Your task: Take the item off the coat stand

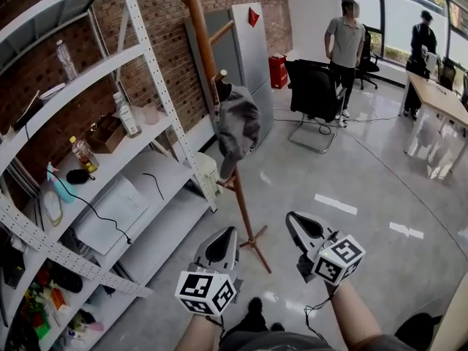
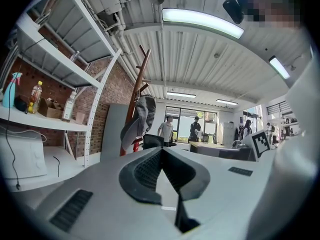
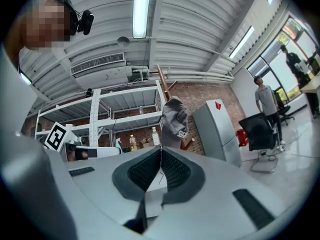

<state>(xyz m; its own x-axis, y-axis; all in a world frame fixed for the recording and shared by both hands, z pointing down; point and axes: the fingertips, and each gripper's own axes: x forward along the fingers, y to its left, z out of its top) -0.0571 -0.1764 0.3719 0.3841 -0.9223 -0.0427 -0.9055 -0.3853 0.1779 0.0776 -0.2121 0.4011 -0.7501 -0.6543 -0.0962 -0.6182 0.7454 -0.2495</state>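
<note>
A grey cap point(image 1: 238, 126) hangs on a peg of the tall brown wooden coat stand point(image 1: 207, 57), about halfway up the pole. It also shows in the left gripper view as the cap point(image 2: 138, 120) and in the right gripper view as the cap point(image 3: 174, 120), ahead of the jaws. My left gripper point(image 1: 221, 234) and right gripper point(image 1: 292, 219) are low in the head view, well short of the stand, each with its jaws pressed together and nothing between them. The left gripper point(image 2: 161, 150) and right gripper point(image 3: 161, 150) point toward the cap.
A white metal shelving unit point(image 1: 157, 75) with bottles, boxes and cables stands at the left. A grey cabinet point(image 1: 248, 57) is behind the stand. A black chair point(image 1: 316, 93), a person point(image 1: 346, 46) and a desk point(image 1: 439, 97) with another person are at the back right.
</note>
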